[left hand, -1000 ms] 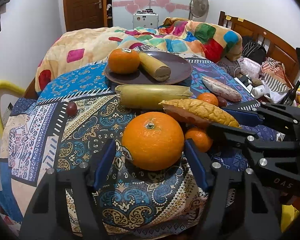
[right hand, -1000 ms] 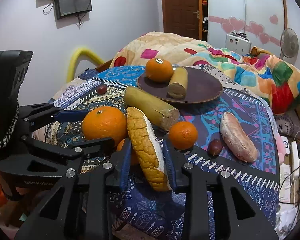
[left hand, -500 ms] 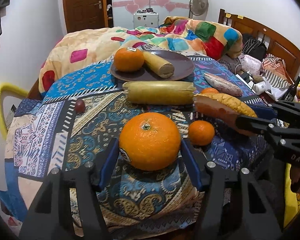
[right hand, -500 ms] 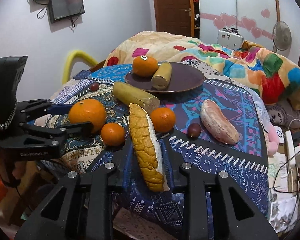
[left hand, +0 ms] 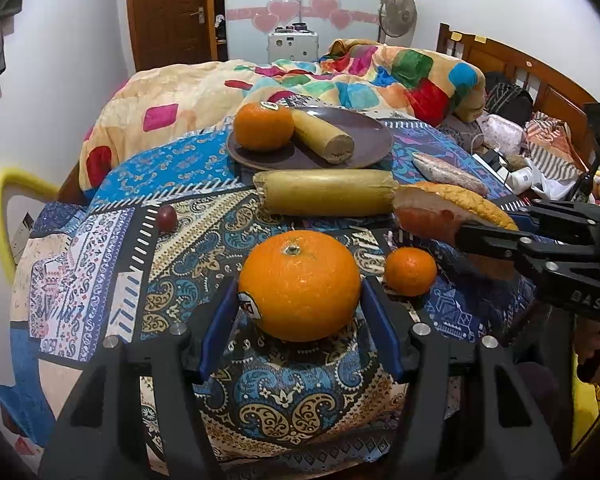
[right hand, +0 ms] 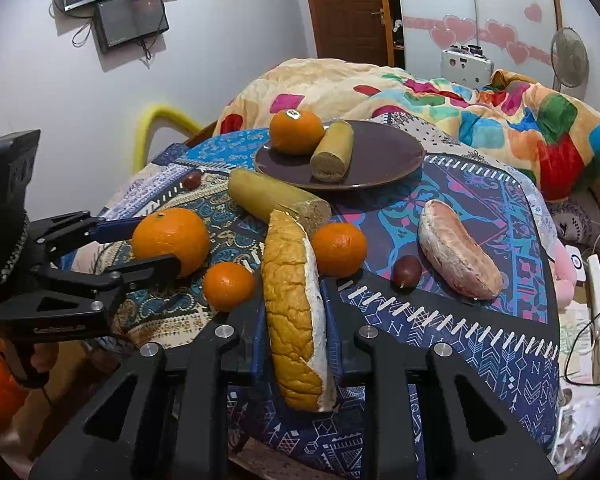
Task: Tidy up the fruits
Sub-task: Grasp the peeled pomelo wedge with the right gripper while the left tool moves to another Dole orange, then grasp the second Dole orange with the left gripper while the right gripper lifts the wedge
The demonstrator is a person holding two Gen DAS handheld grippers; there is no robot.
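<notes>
Now the right gripper (right hand: 293, 344), jaws closing, has lifted the yellow wedge (right hand: 296, 304) clear of the cloth (right hand: 440, 320); the left gripper (left hand: 300, 320) clasps the large orange (left hand: 299, 284). Both await the plate (left hand: 364, 136).

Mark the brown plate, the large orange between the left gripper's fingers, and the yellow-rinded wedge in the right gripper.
brown plate (right hand: 384, 156), right wrist view, bare inner surface.
large orange (left hand: 300, 284), left wrist view, front of peel.
yellow-rinded wedge (right hand: 290, 304), right wrist view, bumpy rind.
</notes>
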